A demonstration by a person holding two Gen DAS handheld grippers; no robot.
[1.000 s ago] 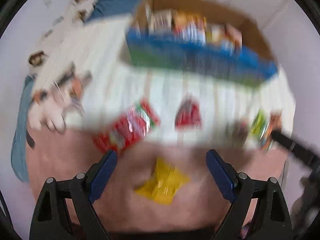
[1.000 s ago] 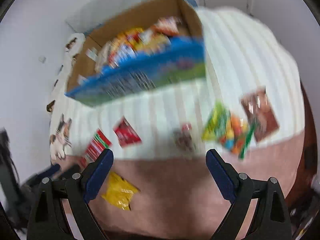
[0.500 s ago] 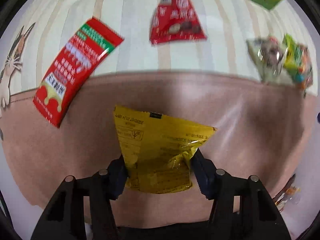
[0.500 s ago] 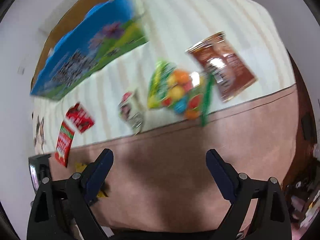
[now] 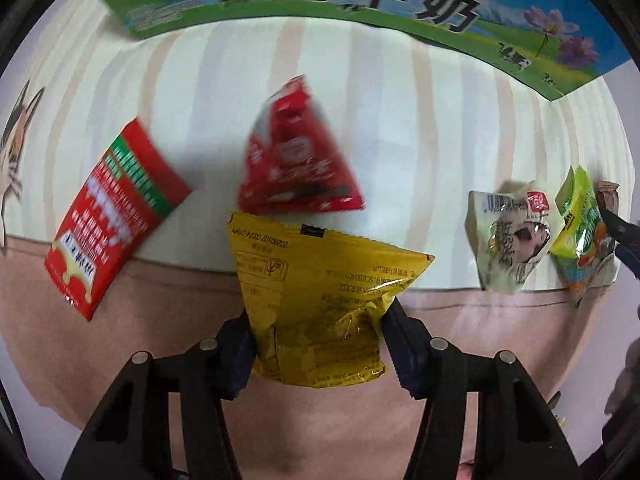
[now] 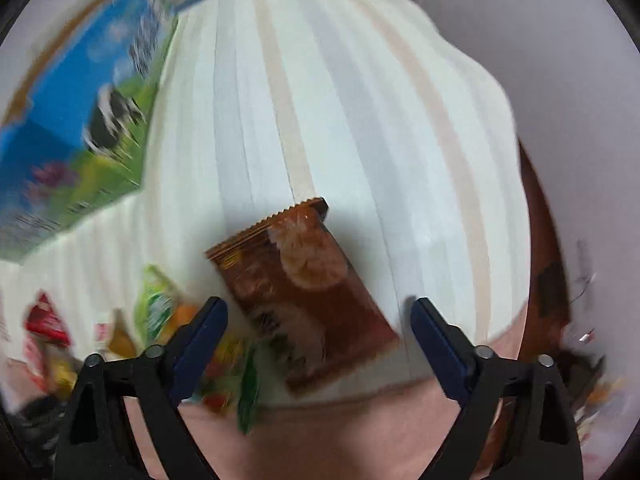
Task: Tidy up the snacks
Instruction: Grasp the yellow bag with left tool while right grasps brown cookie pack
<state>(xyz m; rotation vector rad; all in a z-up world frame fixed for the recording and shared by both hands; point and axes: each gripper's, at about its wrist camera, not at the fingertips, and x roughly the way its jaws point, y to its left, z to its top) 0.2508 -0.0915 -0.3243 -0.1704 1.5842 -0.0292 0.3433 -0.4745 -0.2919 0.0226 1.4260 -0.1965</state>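
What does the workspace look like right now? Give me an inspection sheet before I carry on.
Surface: striped cloth over a pinkish-brown cover.
Job's things: yellow packet held; loose on the cloth are a red-and-green packet, red triangular packet, pale wrinkled packet, green fruit-print packet and brown packet; milk carton box behind.
Clutter: cat print at the left edge.
Grippers: left gripper shut on the yellow packet; right gripper open, brown packet lying between its fingers.
Cables: nothing seen.
Surroundings: white wall.
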